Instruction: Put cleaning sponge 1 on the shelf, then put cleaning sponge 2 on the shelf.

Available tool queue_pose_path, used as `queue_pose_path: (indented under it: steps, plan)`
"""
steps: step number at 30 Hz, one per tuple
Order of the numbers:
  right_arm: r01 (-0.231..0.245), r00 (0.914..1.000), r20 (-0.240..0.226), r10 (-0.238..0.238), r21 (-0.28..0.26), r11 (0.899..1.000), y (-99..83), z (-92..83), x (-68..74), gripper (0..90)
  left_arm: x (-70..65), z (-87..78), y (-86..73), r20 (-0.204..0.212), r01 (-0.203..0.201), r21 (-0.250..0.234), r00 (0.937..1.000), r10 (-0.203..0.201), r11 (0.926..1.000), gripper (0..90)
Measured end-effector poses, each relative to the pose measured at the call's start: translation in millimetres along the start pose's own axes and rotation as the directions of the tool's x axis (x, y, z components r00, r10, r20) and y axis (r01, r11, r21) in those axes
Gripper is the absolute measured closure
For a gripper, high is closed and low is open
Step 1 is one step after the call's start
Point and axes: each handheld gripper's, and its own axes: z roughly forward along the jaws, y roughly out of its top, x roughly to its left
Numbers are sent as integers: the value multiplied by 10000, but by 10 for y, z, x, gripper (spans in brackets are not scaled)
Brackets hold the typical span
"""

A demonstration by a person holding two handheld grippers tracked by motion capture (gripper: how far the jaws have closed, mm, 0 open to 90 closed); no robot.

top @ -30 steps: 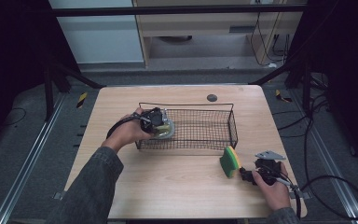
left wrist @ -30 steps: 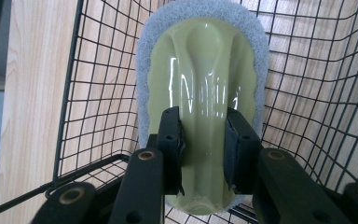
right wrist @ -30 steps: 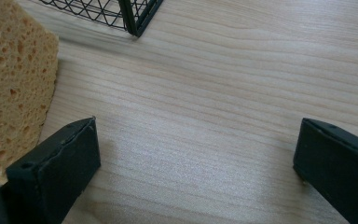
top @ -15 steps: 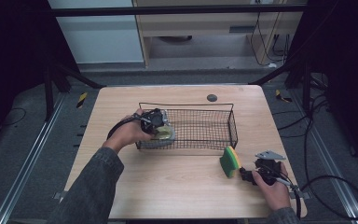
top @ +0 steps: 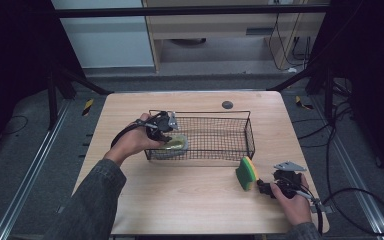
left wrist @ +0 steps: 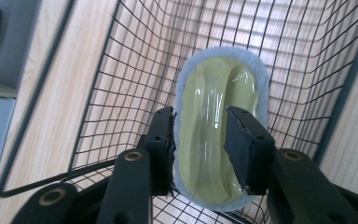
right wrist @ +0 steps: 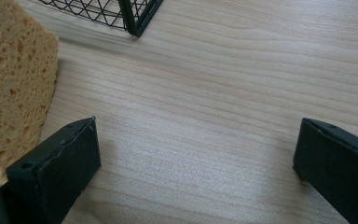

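Note:
A black wire basket (top: 200, 112) (left wrist: 121, 93) stands on the wooden table (top: 180, 200). At its left end lies a yellow-green scrubber with a fuzzy grey rim (top: 174, 145) (left wrist: 214, 93). My left gripper (top: 171, 136) (left wrist: 198, 140) hangs just over it; its jaws have just been opening and straddle the scrubber's raised middle without squeezing it. My right gripper (top: 261, 187) (right wrist: 196, 168) rests on the table at the front right, open wide, with bare wood between its jaws. A yellow and green sponge (top: 246, 173) (right wrist: 14, 84) stands on edge just outside its left jaw.
A small dark round disc (top: 227, 104) lies on the table behind the basket. The basket's front right corner (right wrist: 137, 21) is close beyond the right gripper. Cables trail from both grippers, and dark floor surrounds the table.
The left gripper's jaws have parted from the scrubber, which now lies in the basket, and the hand has lifted slightly. The right hand and the sponge have stayed put.

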Motion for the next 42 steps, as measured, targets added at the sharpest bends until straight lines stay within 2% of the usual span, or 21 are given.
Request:
queue_pose_path:
  steps: [3,6,10,14,16,19,20,21,25,27,28,29,30,32,34,35,36,37,41,42]
  plan:
    - [14,10000,15,-14,-3,10000,0,1,-1,8,-3,-83,-6,-119,144,-196,9998,-147,9997,532]
    - [-1,10000,20,1,-2,10000,-1,1,1,8,13,-148,-20,-362,467,-327,9982,-479,9984,478]
    - [13,10000,26,-13,-13,10000,-1,1,0,8,23,-211,-36,-574,919,-538,9938,-950,9943,321]
    - [15,10000,24,-15,-15,10000,-1,1,0,8,6,-245,-42,-559,1283,-747,9896,-1326,9889,182]
    - [13,10000,25,-13,-13,10000,-1,1,0,8,-17,-266,-45,-543,1577,-956,9851,-1633,9829,116]
    - [-11,10000,15,11,-19,10000,0,1,1,8,-58,-318,-49,-548,1852,-1153,9798,-1924,9759,92]
    - [-13,10000,14,13,-19,10000,0,1,1,8,-95,-345,-58,-486,2073,-1317,9754,-2152,9694,77]
    - [-14,10000,9,14,-17,10000,0,1,1,7,-118,-367,-71,-497,2163,-1395,9731,-2249,9663,72]
    - [-10,10000,-7,10,-8,10000,1,3,0,5,-271,-464,-191,-422,2859,-1861,9535,-2984,9400,54]
    - [-13,10000,-9,13,-9,10000,1,3,0,5,-358,-505,-267,-518,2928,-1927,9501,-3077,9366,47]
    - [-11,10000,-11,11,-7,10000,1,2,0,5,-396,-518,-311,-506,3062,-1975,9455,-3216,9313,48]
    - [-2,10000,-11,2,-6,10000,1,2,0,6,-431,-531,-354,-473,3219,-2022,9401,-3375,9249,48]
    - [11,10000,-27,-12,-9,10000,1,1,0,6,-478,-537,-404,-457,3452,-2226,9305,-3634,9118,49]
    - [0,10000,-25,0,-12,10000,0,-1,3,10,-535,-542,-470,-468,3619,-2201,9236,-3804,9059,49]
    - [63,10000,-43,-62,97,9999,10,-14,7,35,-599,-532,-543,-580,3648,-2040,9218,-3832,9084,50]
    - [63,10000,-43,-62,97,9999,10,-14,7,35,-632,-521,-581,-575,3739,-2098,9177,-3932,9034,50]
    - [85,9999,-115,-83,187,9998,18,-37,11,66,-668,-505,-617,-547,3909,-2212,9097,-4116,8934,50]
    - [85,9999,-115,-83,187,9998,18,-37,11,66,-696,-495,-658,-534,3935,-2180,9089,-4136,8931,50]
    - [246,9992,315,-262,488,9985,20,-123,14,115,-837,-445,-823,-469,4289,-2197,8925,-4486,8762,49]
    - [247,9990,356,-269,610,9978,21,-142,12,124,-890,-427,-881,-469,4415,-2235,8857,-4620,8690,50]
